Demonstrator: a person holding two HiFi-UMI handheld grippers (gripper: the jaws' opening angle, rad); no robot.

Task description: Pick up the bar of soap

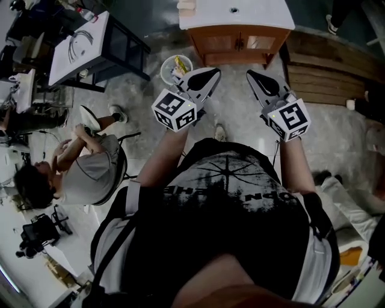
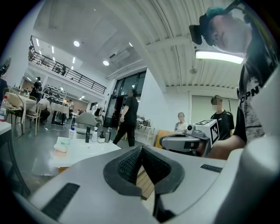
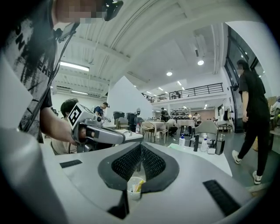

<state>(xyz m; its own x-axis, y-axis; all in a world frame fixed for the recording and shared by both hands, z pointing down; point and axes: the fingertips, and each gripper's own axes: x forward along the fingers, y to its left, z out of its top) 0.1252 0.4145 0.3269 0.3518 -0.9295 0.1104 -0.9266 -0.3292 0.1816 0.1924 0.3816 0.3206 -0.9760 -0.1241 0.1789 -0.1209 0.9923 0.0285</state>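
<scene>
A pale bar of soap (image 2: 60,148) lies near the corner of a white counter (image 2: 89,151), with a green item just behind it. In the head view the white counter (image 1: 258,15) tops a wooden cabinet ahead of me, and a pale object that may be the soap (image 1: 186,5) sits at its far left edge. My left gripper (image 1: 209,74) and right gripper (image 1: 252,76) are held side by side in the air, short of the cabinet. Both are shut with nothing between the jaws. Each gripper view shows its own shut jaws and the other gripper beside it.
A white bucket (image 1: 176,67) with items inside stands on the floor left of the cabinet. Wooden planks (image 1: 328,69) lie to its right. Bottles (image 3: 201,143) stand on the counter. A seated person (image 1: 78,165) is at my left; another person (image 3: 253,113) walks past on the right.
</scene>
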